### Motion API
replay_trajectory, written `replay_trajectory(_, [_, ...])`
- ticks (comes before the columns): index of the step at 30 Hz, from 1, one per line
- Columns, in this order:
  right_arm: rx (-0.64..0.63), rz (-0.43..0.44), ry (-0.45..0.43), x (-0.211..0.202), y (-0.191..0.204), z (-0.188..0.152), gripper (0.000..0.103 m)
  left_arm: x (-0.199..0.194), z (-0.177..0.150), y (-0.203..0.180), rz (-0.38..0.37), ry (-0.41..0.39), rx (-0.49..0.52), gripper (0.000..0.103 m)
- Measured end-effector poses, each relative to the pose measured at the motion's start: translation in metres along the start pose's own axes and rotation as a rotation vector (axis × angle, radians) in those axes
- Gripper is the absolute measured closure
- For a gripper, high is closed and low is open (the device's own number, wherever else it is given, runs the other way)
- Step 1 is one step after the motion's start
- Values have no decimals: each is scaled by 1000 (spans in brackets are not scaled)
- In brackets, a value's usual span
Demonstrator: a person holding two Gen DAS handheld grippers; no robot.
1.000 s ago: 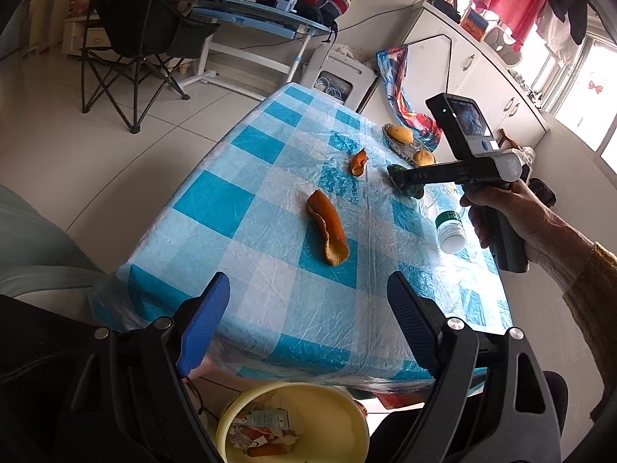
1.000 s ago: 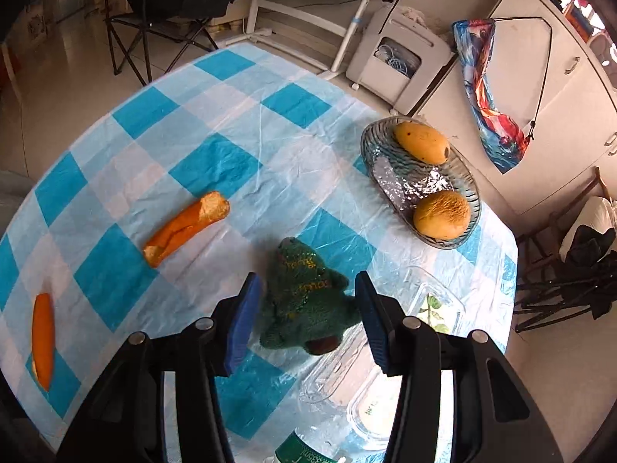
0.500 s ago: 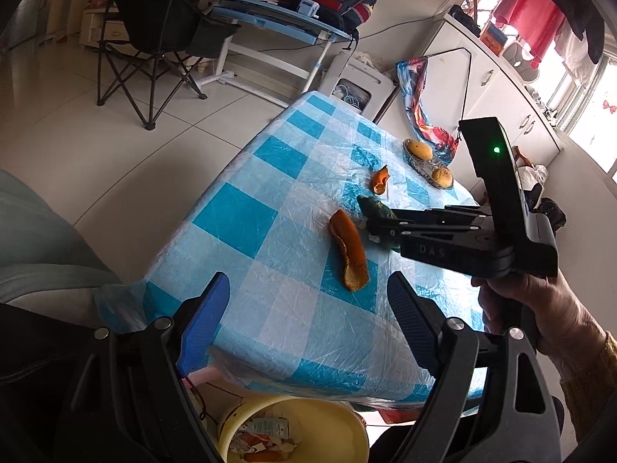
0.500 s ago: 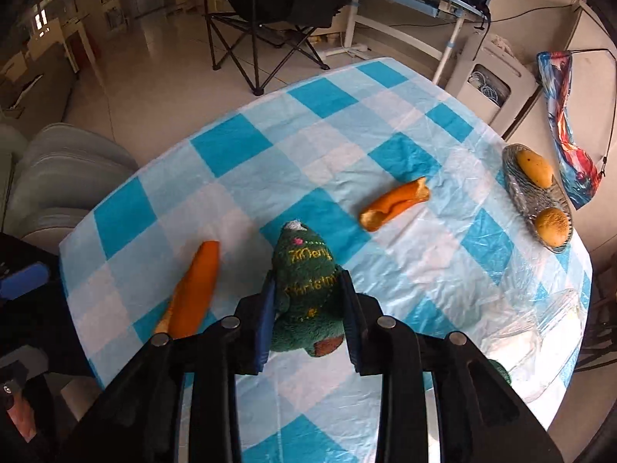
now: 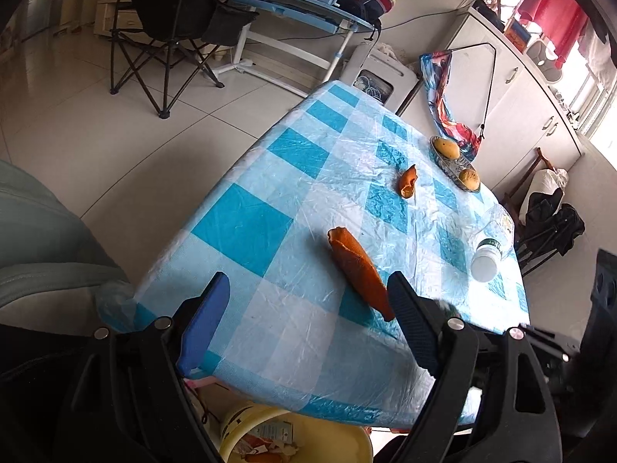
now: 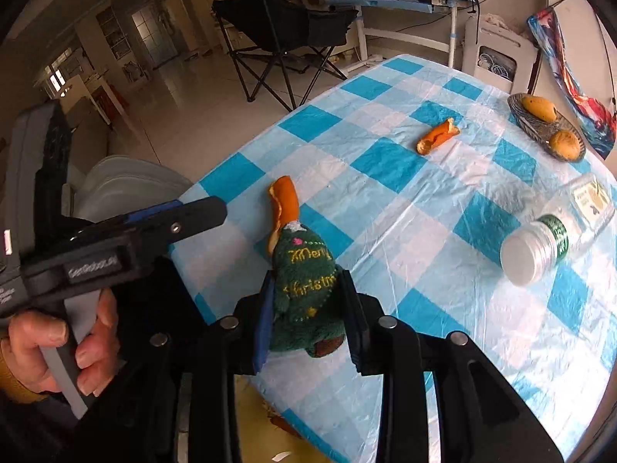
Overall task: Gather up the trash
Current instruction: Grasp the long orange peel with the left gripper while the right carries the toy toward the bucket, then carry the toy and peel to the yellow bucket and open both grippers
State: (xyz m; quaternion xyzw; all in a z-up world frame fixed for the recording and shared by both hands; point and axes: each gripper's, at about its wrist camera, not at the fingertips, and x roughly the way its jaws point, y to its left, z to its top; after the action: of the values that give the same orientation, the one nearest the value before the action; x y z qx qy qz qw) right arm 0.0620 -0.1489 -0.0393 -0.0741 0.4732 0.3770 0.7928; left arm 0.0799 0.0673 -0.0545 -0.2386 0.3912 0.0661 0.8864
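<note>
My right gripper (image 6: 306,310) is shut on a green plush Christmas tree (image 6: 304,285) and holds it over the table's near edge. My left gripper (image 5: 306,318) is open and empty, just short of the near edge of the blue checked table (image 5: 270,208). A long orange peel (image 5: 358,268) lies on the table near its right finger; it also shows in the right wrist view (image 6: 285,204). A smaller peel (image 5: 408,182) lies farther back, seen too in the right wrist view (image 6: 437,137). A yellow bin (image 5: 308,441) with scraps stands below the table edge.
A dish with two fruits (image 5: 457,164) sits at the far right of the table. A clear bottle with a white cap (image 6: 540,249) lies on its side at the right. A folding chair (image 5: 169,34) and a desk (image 5: 293,4) stand on the floor beyond.
My right gripper closed on the plush tree, lifted it and carried it back toward the near table edge. My left gripper shifted slightly and stays open.
</note>
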Motion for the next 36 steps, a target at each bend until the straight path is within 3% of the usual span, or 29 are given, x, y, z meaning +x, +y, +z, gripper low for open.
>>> replay_trajectory(7, [151, 96, -1, -20, 18, -77, 69, 28, 7, -44, 38, -14, 108, 23])
replay_trajectory(11, [178, 104, 25, -13, 25, -94, 69, 45, 5, -63, 107, 3, 175, 23])
replay_trajectory(16, [139, 94, 77, 0, 36, -100, 69, 56, -2, -70, 152, 5, 247, 44])
replay_trajectory(17, [135, 91, 88, 4, 38, -101, 69, 56, -3, -68, 143, 1, 252, 50])
replay_trajectory(19, [130, 87, 100, 9, 42, -101, 69, 54, -2, -62, 117, 0, 246, 82])
replay_trajectory(23, [138, 77, 95, 13, 47, -97, 68, 47, 0, -41, 11, 26, 189, 88])
replay_trajectory(29, [159, 52, 79, 12, 51, -100, 68, 13, -11, -15, -51, 38, 130, 88])
replay_trajectory(36, [184, 22, 57, 11, 58, -110, 68, -39, -43, -17, -109, 44, 177, 88])
